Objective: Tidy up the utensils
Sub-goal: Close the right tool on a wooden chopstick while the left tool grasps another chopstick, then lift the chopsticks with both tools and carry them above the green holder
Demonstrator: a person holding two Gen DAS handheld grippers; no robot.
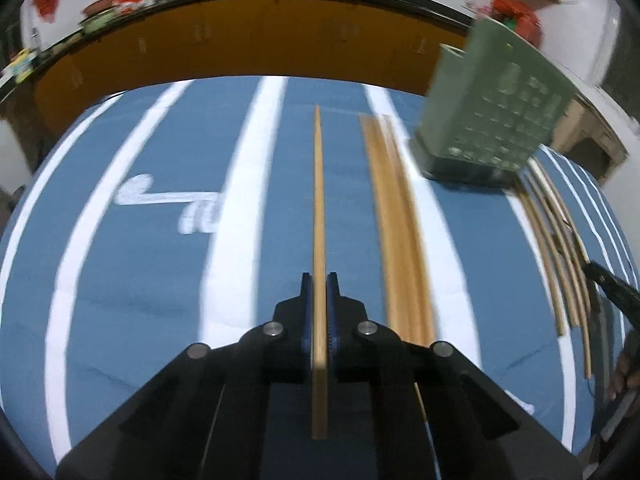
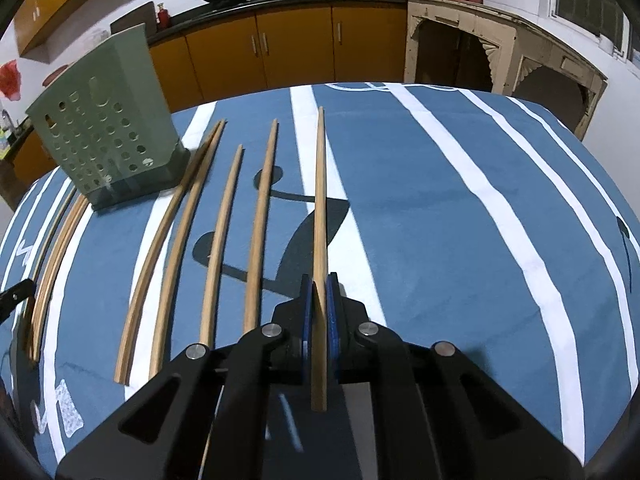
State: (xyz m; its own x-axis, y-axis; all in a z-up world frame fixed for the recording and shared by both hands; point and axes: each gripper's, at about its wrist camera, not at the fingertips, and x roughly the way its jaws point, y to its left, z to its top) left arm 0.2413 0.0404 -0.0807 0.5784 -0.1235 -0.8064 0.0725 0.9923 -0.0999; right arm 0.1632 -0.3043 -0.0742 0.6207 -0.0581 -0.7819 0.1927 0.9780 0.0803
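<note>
We've got the left gripper (image 1: 319, 280) clamped on one wooden chopstick (image 1: 318, 200), and the right gripper (image 2: 319, 282) clamped on another chopstick (image 2: 320, 200). Loose chopsticks (image 2: 224, 240) lie on the blue striped cloth (image 2: 440, 220), w/ the green perforated holder (image 2: 108, 132) upright just beside them.

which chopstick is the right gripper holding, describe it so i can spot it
On the blue striped cloth, right of the green holder, wooden chopsticks lie in a row. It's the rightmost chopstick, clamped in the right gripper; the others lie loose.
</note>
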